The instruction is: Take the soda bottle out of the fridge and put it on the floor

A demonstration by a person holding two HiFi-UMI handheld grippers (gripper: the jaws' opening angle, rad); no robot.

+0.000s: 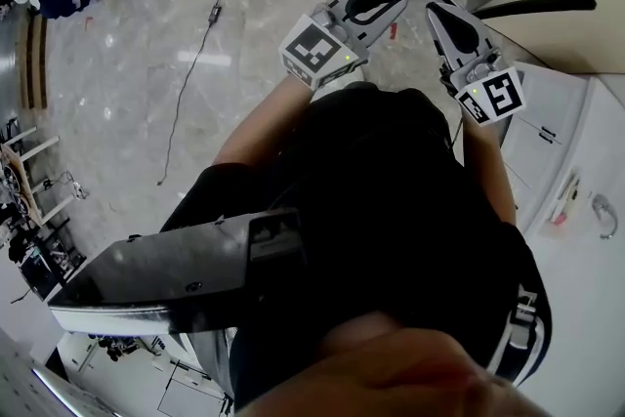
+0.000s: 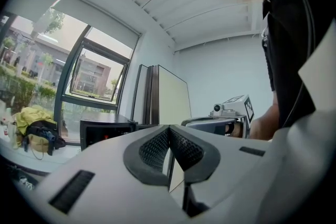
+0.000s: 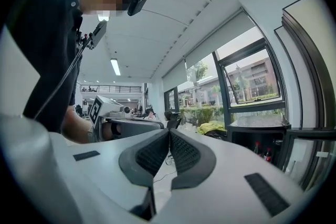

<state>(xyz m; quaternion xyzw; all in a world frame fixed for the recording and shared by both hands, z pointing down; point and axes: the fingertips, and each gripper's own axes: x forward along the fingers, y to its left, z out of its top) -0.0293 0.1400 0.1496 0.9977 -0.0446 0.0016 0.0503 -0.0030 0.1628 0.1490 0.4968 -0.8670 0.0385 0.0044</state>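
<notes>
— Holding the left gripper (image 2: 169, 132) raised close in front, jaws pressed together, pinching nothing?

— Yes. Holding the right gripper (image 3: 169, 135) up just beside it the same way, pads shut tip to tip, gripping nothing.

— Standing over the pale marble floor (image 1: 195, 24), with a dark cable (image 1: 191, 63) trailing across it?

— Right. Looking further out along the right jaws and seeing a low black fridge (image 3: 260, 131) by the window (image 3: 252, 81), well apart from both grippers.

— Spotting anything inside?

— Seeing two small red-marked bottles (image 3: 257, 147) standing inside that fridge. Not managing to tell, at that size, which one is the soda.
</notes>
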